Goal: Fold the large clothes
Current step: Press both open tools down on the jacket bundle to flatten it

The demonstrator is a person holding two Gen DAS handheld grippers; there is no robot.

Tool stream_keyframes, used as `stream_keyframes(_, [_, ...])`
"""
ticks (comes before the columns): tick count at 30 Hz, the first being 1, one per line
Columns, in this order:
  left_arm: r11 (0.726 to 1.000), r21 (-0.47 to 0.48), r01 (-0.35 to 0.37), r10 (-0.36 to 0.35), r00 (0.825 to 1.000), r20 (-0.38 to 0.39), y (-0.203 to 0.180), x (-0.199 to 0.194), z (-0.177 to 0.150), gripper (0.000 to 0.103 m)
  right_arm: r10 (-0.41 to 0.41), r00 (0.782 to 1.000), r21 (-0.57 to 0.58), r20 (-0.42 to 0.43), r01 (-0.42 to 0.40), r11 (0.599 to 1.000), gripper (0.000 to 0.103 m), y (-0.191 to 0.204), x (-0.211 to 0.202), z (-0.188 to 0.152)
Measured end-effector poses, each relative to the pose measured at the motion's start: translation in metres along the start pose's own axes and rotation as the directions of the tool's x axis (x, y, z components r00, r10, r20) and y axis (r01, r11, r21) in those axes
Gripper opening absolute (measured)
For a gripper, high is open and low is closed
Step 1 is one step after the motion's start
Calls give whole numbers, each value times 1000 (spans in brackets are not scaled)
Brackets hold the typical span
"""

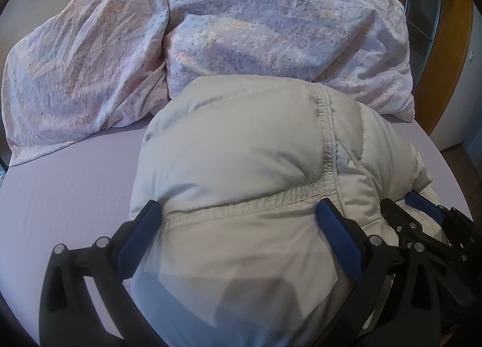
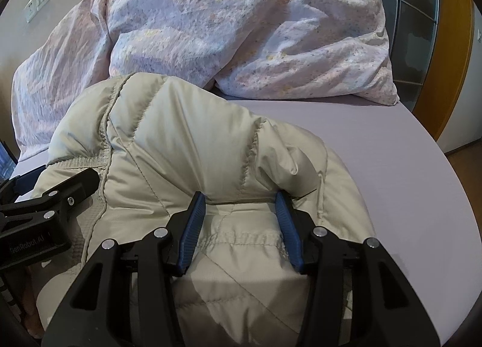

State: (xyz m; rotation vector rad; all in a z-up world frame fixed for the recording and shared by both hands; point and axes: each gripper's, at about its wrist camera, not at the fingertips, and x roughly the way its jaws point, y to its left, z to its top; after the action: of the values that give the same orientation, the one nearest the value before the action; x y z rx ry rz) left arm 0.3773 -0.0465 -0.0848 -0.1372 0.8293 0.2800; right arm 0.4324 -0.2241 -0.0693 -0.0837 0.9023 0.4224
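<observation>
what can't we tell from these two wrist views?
- Left wrist view: the near part of the beige puffer jacket is cut off by the bottom edge and lies in shadow.
- Right wrist view: the jacket's left side is covered by the left gripper.
- Both views: the bed sheet under the jacket is hidden by its bulk; the folded layers underneath too.
- Both views: the far bed is covered by the floral duvet.

Beige quilted jacket [image 1: 241, 166] on plain lilac sheet [image 1: 75, 196]; at twelve o'clock, duvet [image 1: 241, 21] in pale pink-lilac speckled print.
</observation>
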Motion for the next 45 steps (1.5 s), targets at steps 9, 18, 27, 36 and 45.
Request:
stream_keyframes(9, [1000, -3, -6, 6, 1000, 17, 1, 3, -3, 101, 7, 1000, 2, 5, -7, 1000, 51, -1, 2, 1])
stream_keyframes(18, [1000, 0, -11, 11, 999, 30, 2, 4, -3, 101, 1, 1000, -2, 18, -1, 1000, 51, 0, 3, 0])
stream_keyframes(27, [1000, 3, -18, 17, 998, 56, 2, 4, -6, 101, 2, 1000, -3, 28, -2, 1000, 51, 0, 2, 0])
stream_keyframes(36, [1000, 11, -23, 22, 998, 57, 2, 5, -5, 101, -1, 1000, -11, 25, 1, 1000, 51, -1, 3, 1])
stream_keyframes(45, [999, 29, -13, 13, 999, 30, 2, 2, -5, 101, -11, 1000, -16, -3, 11, 1000, 51, 0, 4, 1])
